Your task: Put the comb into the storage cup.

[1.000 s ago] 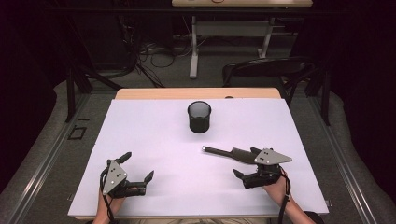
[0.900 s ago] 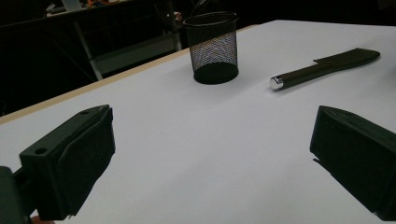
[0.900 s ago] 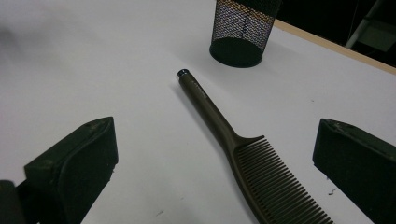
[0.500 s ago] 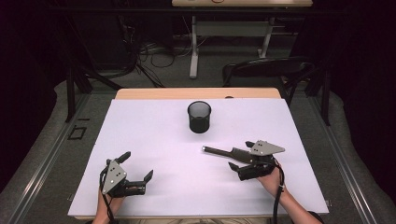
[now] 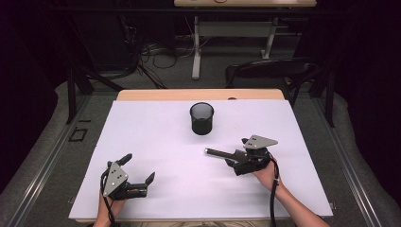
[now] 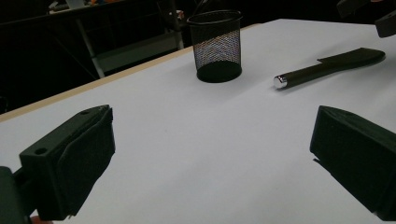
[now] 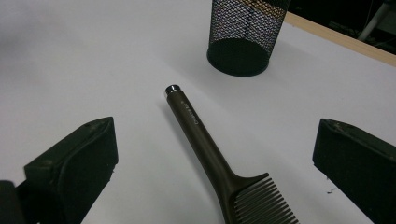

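A dark comb with a long handle and a silver end cap lies flat on the white table. Its handle points at a black mesh cup. My right gripper is open, its jaws standing wide on either side of the comb without touching it. From above, the right gripper covers the toothed end, and the comb handle sticks out to the left, just below the cup. My left gripper rests open at the front left with nothing in it. The left gripper faces the cup and comb.
The white table top has a wooden strip along its far edge. A dark chair stands behind the table at the right. Another desk and loose cables sit on the floor farther back.
My right gripper has slid left and forward along the comb, so its jaws now straddle the toothed end. The left gripper, the comb and the cup stay put.
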### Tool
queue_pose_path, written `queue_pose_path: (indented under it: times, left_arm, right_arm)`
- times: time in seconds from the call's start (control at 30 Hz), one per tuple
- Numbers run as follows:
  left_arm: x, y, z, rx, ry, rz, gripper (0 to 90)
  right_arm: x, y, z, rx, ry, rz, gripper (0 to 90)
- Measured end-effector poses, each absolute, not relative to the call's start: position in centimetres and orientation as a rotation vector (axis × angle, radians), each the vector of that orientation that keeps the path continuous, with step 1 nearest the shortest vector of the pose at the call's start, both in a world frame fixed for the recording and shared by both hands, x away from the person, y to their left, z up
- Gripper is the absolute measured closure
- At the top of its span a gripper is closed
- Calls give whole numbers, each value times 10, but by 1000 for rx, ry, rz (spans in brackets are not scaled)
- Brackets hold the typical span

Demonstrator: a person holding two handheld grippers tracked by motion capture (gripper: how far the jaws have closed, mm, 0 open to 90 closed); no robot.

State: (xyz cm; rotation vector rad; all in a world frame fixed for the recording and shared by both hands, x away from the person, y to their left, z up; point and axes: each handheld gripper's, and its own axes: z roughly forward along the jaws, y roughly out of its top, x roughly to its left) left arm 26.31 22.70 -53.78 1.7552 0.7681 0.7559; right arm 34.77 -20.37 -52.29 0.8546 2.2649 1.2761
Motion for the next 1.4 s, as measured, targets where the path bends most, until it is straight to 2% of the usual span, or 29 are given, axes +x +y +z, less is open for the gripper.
queue_pose_path:
  times: [1.3, 1.4]
  left_arm:
    - [263, 227, -537, 1754, 769, 765, 3]
    - [263, 227, -537, 1753, 769, 764, 3]
  right_arm:
    - [388, -161, -527, 865, 2349, 1275, 0]
    - [390, -158, -527, 870, 2353, 1272, 21]
